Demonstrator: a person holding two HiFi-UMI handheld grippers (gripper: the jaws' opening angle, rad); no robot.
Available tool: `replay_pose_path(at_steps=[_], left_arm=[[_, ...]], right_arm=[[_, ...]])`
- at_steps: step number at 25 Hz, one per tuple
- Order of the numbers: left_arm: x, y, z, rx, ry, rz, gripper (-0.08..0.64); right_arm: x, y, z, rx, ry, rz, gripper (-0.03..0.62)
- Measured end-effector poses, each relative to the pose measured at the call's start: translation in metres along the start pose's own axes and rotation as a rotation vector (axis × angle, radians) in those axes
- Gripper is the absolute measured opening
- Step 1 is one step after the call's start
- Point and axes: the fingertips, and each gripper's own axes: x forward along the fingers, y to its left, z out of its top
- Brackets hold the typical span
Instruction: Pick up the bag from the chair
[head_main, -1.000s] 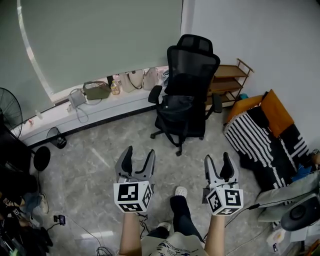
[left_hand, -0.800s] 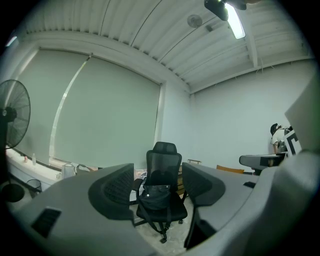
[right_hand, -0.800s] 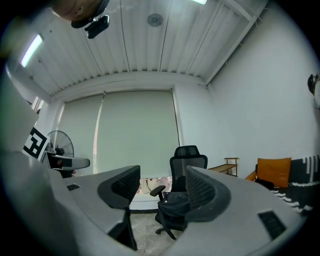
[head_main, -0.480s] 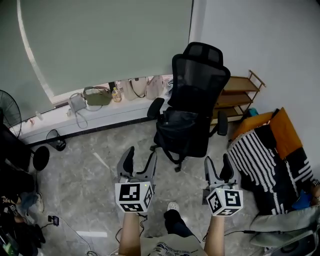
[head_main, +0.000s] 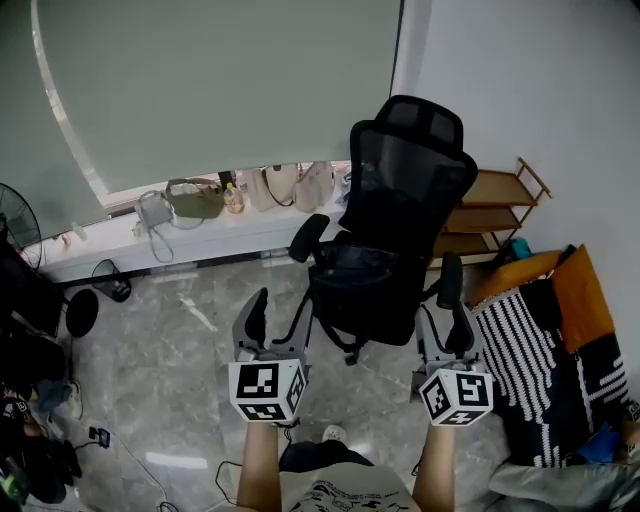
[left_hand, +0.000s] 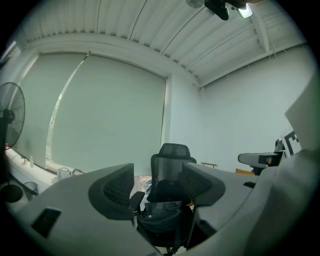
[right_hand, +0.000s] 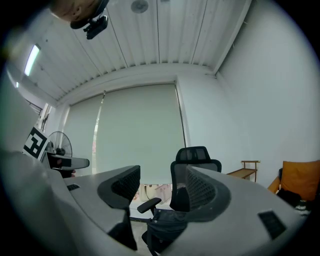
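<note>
Two claws released, nothing betw. jaws: left claw (head_main: 281, 306) & right claw (head_main: 441, 320) level, just short of chair (head_main: 412, 185), w/ black bag (head_main: 354, 264) on chair seat.

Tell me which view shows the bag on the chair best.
Head view: the whole bag lies unobstructed on the chair seat. Both gripper views frame it between their jaws, which cut off its edges.

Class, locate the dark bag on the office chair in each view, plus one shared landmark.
Head view: bag at centre, on seat.
Left gripper view: bag bottom centre, beyond the fingers.
Right gripper view: bag bottom centre, beyond the fingers.
Shared landmark: the chair's headrest.
</note>
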Motion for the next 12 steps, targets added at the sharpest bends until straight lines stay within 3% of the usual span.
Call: replay_pose_path(at_steps=[12], left_arm=[[0.097, 0.018, -0.03, -0.016, 0.076, 0.01, 0.295]], right_arm=[[0.091, -0.035, -0.037, 0.031, 0.072, 0.006, 0.287]])
